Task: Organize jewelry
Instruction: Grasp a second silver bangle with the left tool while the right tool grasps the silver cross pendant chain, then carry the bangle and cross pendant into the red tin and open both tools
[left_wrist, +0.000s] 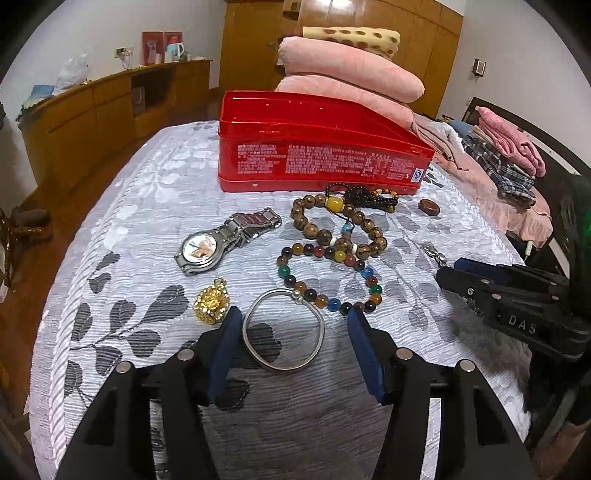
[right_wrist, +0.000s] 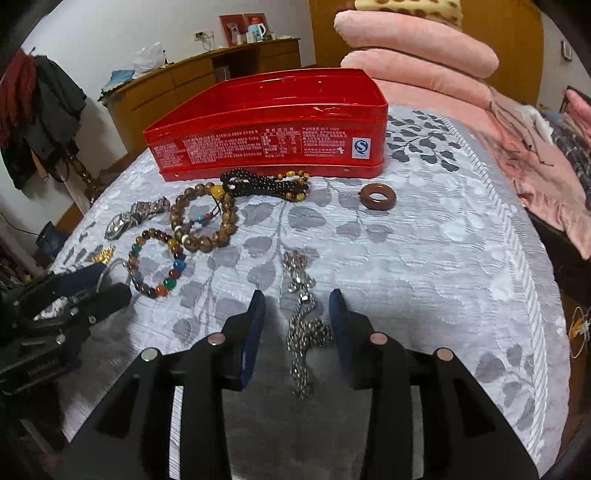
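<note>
Jewelry lay spread across the grey leaf-patterned bedspread (left_wrist: 122, 236), none of it visibly in the red tin (left_wrist: 317, 147) — by the look of things the sorting had barely begun, though the tin's inside was hidden from both cameras.

Nearest, the left gripper (left_wrist: 291, 325) stood wide open with its blue pads either side of a silver bangle (left_wrist: 283, 330), not touching it as far as could be told. The right gripper (right_wrist: 297, 306) was likewise open, straddling a silver chain (right_wrist: 304, 332) that lay loose between its fingers. A gold pendant (left_wrist: 213, 302) sat just left of the bangle.

Farther on came a string of coloured beads (left_wrist: 325, 277), a wristwatch (left_wrist: 221, 242) to the left, a brown bead bracelet (left_wrist: 340, 225) and, close against the tin's near wall, a dark beaded bracelet (left_wrist: 369, 197). A brown ring (right_wrist: 378, 197) lay apart on the right.

Everything was left to move, then. The tin stood open-topped at the far side, so each piece would have to be lifted over the beads and its wall. The right half of the bedspread was bare and gave room; its left and near edges fell away to the floor — and the two grippers worked near each other.
</note>
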